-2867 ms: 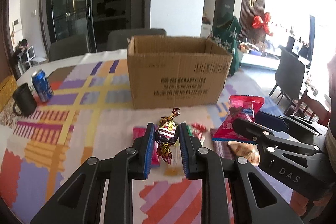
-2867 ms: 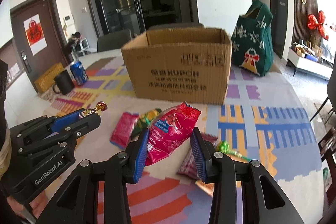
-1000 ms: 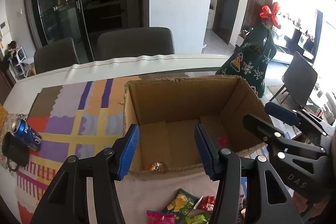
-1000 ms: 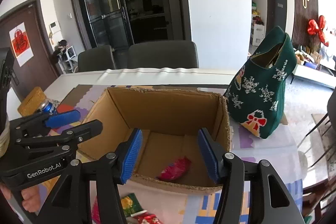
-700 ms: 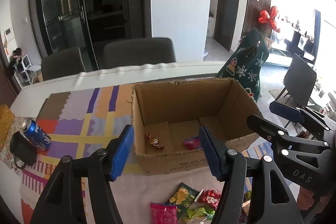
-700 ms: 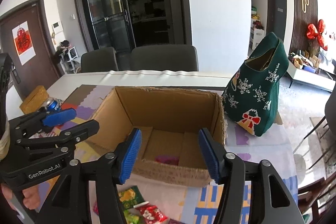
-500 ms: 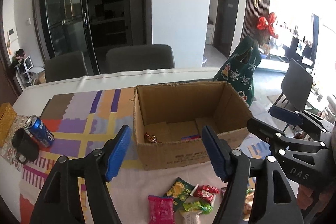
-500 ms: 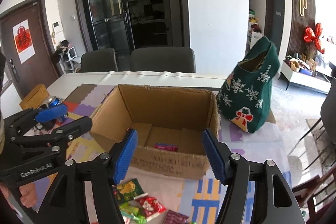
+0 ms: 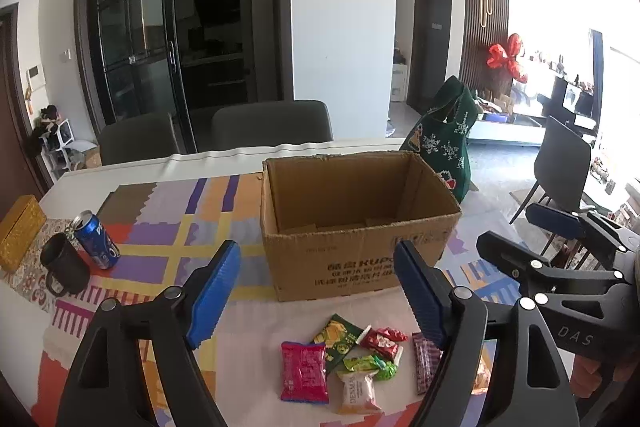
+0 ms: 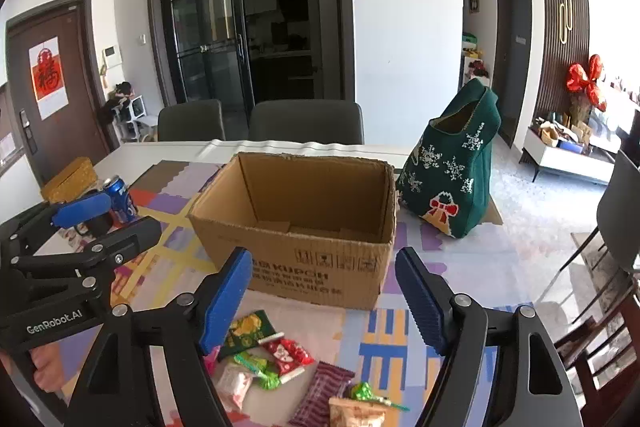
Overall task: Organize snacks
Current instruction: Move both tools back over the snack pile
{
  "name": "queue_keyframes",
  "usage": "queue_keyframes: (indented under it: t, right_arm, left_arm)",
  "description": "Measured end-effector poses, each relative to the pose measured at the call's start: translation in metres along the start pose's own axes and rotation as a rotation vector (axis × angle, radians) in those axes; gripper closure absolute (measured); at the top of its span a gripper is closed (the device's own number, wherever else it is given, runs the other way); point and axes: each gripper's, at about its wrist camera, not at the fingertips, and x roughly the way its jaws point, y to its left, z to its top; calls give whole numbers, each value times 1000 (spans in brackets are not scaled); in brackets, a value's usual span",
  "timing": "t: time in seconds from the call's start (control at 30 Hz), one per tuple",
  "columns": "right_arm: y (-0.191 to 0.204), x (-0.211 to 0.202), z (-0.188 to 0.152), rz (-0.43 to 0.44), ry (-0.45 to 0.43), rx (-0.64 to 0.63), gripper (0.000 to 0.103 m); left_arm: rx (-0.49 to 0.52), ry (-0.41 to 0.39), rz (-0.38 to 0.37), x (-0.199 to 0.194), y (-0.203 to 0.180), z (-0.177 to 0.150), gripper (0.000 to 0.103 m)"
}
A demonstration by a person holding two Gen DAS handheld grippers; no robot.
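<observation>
- Dining room, table under patterned cloth; cardboard box open at centre, soda can and dark mug to the left, green bag beyond the box on the right.
- Left gripper: jaws opening, nothing between them; candy held earlier now released into the box.
- Right gripper: jaws opening, likewise empty; red packet also dropped in.
- Both tools drawn back from the box toward the near edge.
- Box contents hidden below the front wall from this angle.
- Remaining snacks loose on the cloth just in front of the box, under both tools.
- Judged: two items stowed; next pickup pending.
</observation>
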Motion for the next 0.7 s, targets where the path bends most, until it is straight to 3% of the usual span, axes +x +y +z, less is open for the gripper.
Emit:
queue_keyframes:
  t: [0.33, 0.7]
  right_arm:
    - [-3, -8, -27, 20, 66, 34, 27]
    - [-10, -3, -67, 12, 179, 73, 27]
  left_arm:
    - [7, 14, 6, -15, -8, -30, 22]
    - [-25, 127, -29, -4, -16, -74, 22]
